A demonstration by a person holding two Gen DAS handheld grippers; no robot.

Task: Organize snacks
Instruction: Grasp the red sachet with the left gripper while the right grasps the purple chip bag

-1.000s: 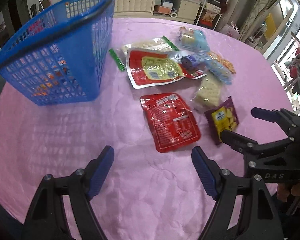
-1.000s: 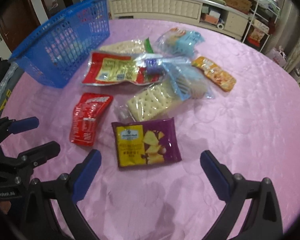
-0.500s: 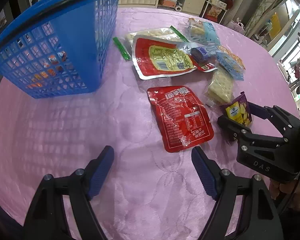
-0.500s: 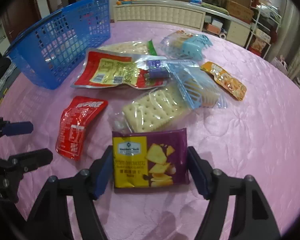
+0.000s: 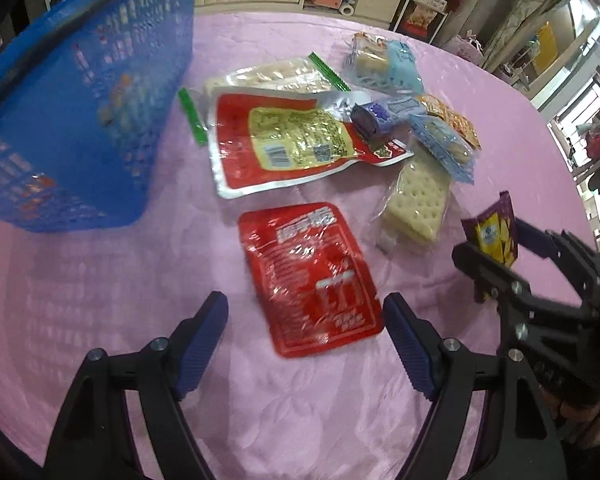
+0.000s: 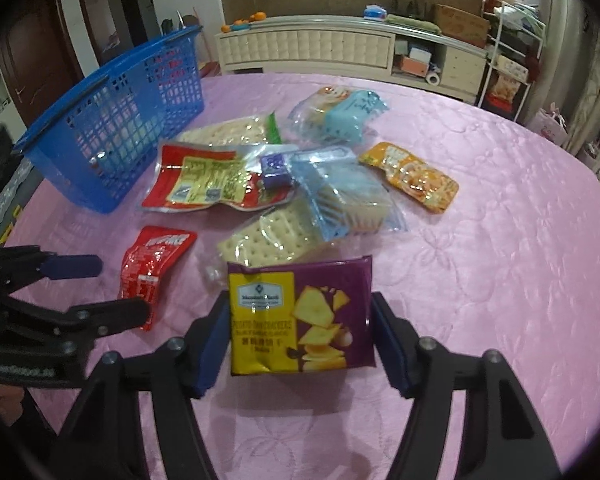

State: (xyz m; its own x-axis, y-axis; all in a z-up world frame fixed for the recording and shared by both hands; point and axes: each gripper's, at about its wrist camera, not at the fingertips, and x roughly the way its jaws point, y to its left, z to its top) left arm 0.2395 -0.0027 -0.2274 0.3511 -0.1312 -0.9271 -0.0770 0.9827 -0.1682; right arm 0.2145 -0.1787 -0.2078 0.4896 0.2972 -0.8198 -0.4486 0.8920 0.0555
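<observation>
Here, in the left wrist view, the left gripper [image 5: 304,322] hangs low in the frame with its fingers [image 5: 202,338] spread wide over the pink tabletop [image 5: 100,288], nothing between them. The small red pouch [image 5: 310,278] lies flat just above the gap. The blue basket [image 5: 80,120] fills the upper left. Right of centre sits the cracker pack [image 5: 418,204], and above it the large red and yellow pouch [image 5: 296,140]. At the right edge the right gripper [image 5: 496,244] holds the purple chip bag [image 5: 494,232] up off the cloth.

In the right wrist view, the right gripper [image 6: 300,332] has just been closing and its fingers [image 6: 210,344] now press both side edges of the purple chip bag [image 6: 300,316], centre bottom, upright and lifted. The left gripper [image 6: 112,288] shows at the left edge beside the small red pouch [image 6: 152,268]. The blue basket [image 6: 112,120] stands upper left, the cracker pack [image 6: 272,236] mid-frame, and an orange packet [image 6: 410,176] to the right
</observation>
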